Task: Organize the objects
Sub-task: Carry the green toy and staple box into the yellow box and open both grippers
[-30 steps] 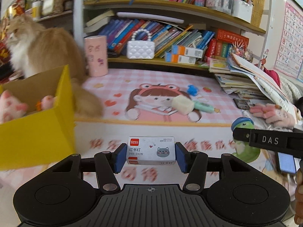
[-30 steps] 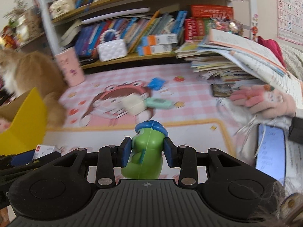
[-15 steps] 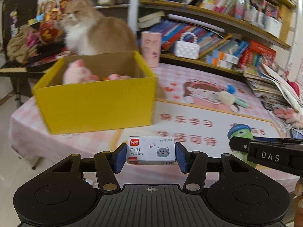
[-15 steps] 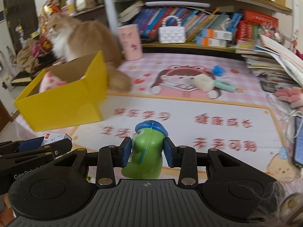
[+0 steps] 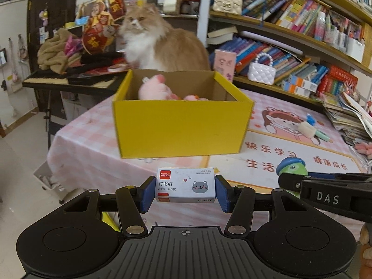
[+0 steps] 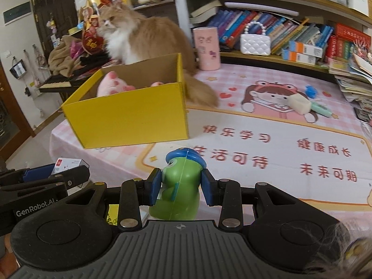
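Left wrist view now faces the yellow box [image 5: 181, 127] squarely near the table's left edge; your left gripper [image 5: 184, 191] clamps the staple box [image 5: 184, 184], your right gripper [image 6: 181, 187] the green toy [image 6: 180, 186], both short of drop-off.

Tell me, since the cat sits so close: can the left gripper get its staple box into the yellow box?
Probably yes. The yellow box is open-topped, the cat sits behind it, and nothing lies between it and the left gripper holding the staple box.
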Demonstrator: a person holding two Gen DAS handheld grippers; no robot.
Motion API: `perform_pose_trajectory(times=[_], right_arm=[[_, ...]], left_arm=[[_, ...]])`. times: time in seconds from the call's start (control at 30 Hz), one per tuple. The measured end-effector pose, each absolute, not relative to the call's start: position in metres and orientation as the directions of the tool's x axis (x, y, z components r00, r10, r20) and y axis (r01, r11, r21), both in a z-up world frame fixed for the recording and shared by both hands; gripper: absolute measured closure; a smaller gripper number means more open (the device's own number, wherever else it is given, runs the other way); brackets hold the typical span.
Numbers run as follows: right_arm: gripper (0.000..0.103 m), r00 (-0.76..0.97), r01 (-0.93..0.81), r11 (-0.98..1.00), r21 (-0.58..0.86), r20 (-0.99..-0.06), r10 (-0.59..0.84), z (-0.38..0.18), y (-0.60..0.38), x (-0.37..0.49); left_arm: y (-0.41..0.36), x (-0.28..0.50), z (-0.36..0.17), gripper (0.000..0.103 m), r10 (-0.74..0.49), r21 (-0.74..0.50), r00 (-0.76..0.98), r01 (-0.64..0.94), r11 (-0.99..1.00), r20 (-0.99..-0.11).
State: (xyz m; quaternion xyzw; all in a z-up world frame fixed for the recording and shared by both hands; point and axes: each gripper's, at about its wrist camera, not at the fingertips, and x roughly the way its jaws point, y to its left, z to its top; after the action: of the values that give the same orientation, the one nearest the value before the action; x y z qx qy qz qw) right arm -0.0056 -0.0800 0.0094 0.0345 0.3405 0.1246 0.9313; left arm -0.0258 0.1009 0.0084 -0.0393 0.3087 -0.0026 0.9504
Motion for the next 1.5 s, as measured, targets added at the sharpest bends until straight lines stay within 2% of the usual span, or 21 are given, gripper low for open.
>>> perform_pose_trajectory(times=[0.37,0.7,0.97,1.13,1.3,1.5], right_arm=[[0.069,0.745,-0.325,0.939,0.115,-0.581,0.329,0.031,-0.038,0.005],[0.069,0.821,-0.393,0.918,0.053,-0.428,0.377,0.077,-0.023,0.064],[0.069,0.843,-0.423,0.906,-0.006,-0.369,0.391,0.083,-0.011,0.127],[0.069,0.812,-0.474,0.876,-0.091,-0.43,0.395,0.058,0.004,0.171],[0.069,0.766,-0.487,0.871,-0.064,-0.511,0.39,0.038,0.002,0.206],[0.069,0.724,-0.522,0.85,-0.065,-0.561,0.402,0.022,0.0,0.222]], left_arm=[[0.127,-0.018,0.033,0.051,-0.004,-0.085,0.858,-0.046,0.995,-0.513],[0.142,0.032,0.072,0.051,0.064,-0.07,0.916,-0.099,0.993,-0.395],[0.136,0.083,0.073,0.051,0.105,-0.047,0.915,-0.134,0.99,-0.389],[0.127,0.108,0.06,0.051,0.126,-0.024,0.899,-0.15,0.988,-0.42],[0.12,0.126,0.047,0.051,0.137,-0.019,0.881,-0.163,0.986,-0.452],[0.118,0.14,0.029,0.051,0.159,-0.002,0.841,-0.187,0.982,-0.517]])
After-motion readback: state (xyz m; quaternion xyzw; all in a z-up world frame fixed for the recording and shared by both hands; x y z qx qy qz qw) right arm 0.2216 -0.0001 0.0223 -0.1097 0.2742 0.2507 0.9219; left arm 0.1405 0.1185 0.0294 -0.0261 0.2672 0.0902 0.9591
